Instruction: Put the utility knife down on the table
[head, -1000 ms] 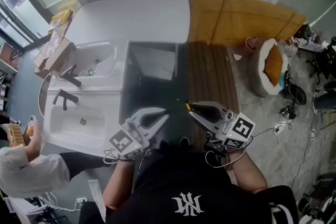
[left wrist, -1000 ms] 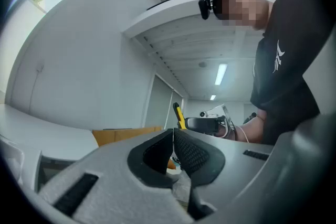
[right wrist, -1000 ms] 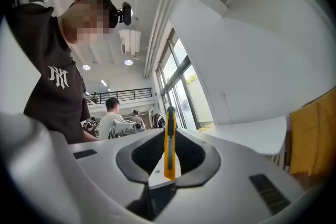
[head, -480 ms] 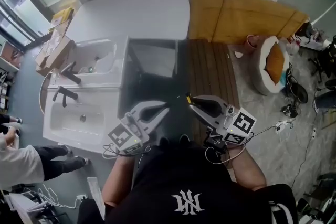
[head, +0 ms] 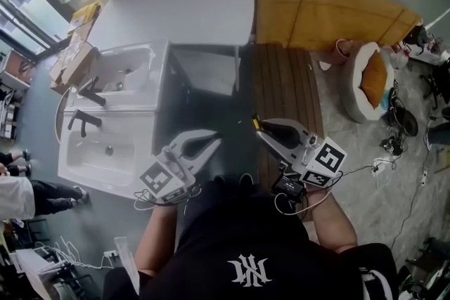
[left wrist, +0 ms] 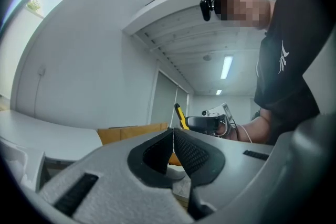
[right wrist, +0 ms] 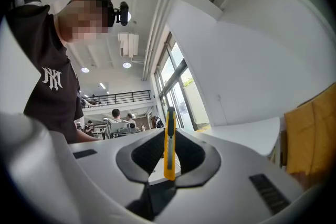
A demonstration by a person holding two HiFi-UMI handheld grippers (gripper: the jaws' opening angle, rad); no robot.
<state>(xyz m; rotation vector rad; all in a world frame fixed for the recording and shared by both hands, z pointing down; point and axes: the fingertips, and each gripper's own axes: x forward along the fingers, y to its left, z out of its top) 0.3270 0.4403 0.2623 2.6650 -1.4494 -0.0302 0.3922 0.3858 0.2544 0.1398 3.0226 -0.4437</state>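
A yellow utility knife (right wrist: 169, 145) stands upright between the jaws of my right gripper (right wrist: 169, 136), which is shut on it. In the head view only the knife's yellow tip (head: 254, 120) pokes out of the right gripper (head: 259, 125), held in the air over dark floor beside wooden slats. My left gripper (head: 216, 140) hovers to its left, apart from it. The left gripper (left wrist: 173, 134) is shut with nothing between its pads; the knife (left wrist: 181, 117) shows beyond it. The white table (head: 176, 17) lies farther ahead.
A white double sink unit (head: 112, 144) with black taps stands at the left. Tan cardboard sheets (head: 330, 17) lie past the wooden slats (head: 281, 91). A round pet bed (head: 365, 84) sits at the right. A bystander (head: 17, 197) is at the left edge.
Both grippers have stayed almost still, the knife still clamped in the right one. The bystander at the lower left has walked away toward the left edge.
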